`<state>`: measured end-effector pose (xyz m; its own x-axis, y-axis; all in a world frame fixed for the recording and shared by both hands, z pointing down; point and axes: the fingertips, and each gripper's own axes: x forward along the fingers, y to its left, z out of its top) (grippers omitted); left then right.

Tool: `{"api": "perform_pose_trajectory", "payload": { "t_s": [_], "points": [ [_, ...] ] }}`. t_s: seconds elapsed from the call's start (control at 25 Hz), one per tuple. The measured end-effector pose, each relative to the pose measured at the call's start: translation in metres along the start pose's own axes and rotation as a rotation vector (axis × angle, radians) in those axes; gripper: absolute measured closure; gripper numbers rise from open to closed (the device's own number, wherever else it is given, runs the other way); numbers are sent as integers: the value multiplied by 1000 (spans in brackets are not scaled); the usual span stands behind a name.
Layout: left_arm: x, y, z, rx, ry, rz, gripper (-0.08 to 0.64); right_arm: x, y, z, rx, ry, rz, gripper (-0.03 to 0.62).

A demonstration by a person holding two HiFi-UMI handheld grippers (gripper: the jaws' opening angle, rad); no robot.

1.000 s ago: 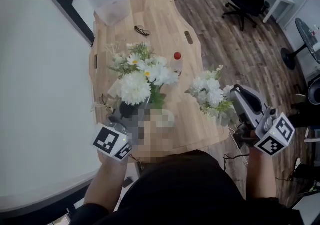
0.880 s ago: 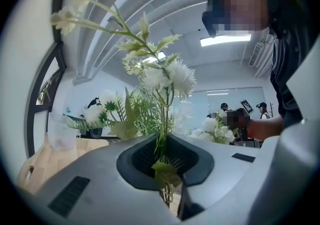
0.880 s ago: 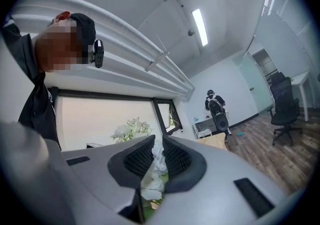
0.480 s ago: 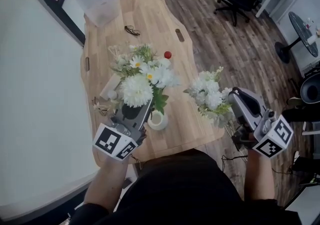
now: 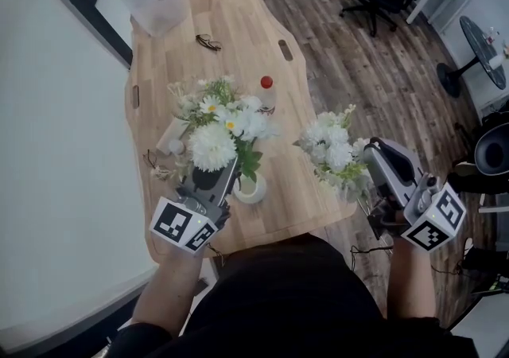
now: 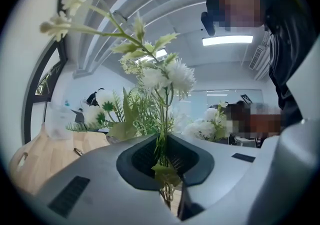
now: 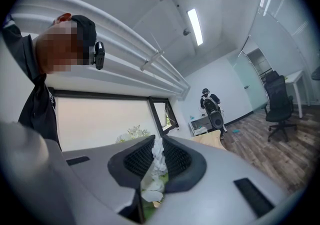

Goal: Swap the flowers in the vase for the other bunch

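Head view: left tongs [image 5: 223, 172] are clamped on the stems of the daisy bunch [image 5: 216, 122], which hangs over the desk [image 5: 238, 22] just beside the small white vase [image 5: 251, 188]. Leaves hide the stem ends, so I cannot tell if any are in the mouth. Right tongs [image 5: 368, 157] are clamped on the second bunch [image 5: 334, 149], held well apart, past the desk's edge. Risks, as I judge them: the vase is light, narrow-mouthed and near the front edge, so stems catching its rim could tip it over; the wide blooms could brush the bottle [image 5: 266, 92] behind. Left gripper view: stems run straight up between the pads [image 6: 142, 159], long axis upright, blooms on top, so the cut ends point down. The stems are thin and could slip or twist in the grip. Right gripper view: white petals and green sit pinched between the pads [image 7: 177, 161], axis roughly upright too. The grip sits on soft petals, which could crush or pull loose.
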<state>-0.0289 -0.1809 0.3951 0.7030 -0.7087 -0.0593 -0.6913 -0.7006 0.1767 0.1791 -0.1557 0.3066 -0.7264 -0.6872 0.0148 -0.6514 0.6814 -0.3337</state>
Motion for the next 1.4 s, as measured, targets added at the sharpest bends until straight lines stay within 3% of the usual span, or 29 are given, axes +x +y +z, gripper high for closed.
{"api": "perform_pose_trajectory", "payload": {
  "t_s": [0.6,1.0,1.4],
  "points": [
    [-15,-12,-20,-4,71,59,525,10,9,5,13,38,52,526],
    [-16,-24,-56,-28,181,89,525,15,15,6,9,58,88,526],
    [-21,-37,-87,-63,332,60,518,18,19,10,17,54,125,527]
  ]
}}
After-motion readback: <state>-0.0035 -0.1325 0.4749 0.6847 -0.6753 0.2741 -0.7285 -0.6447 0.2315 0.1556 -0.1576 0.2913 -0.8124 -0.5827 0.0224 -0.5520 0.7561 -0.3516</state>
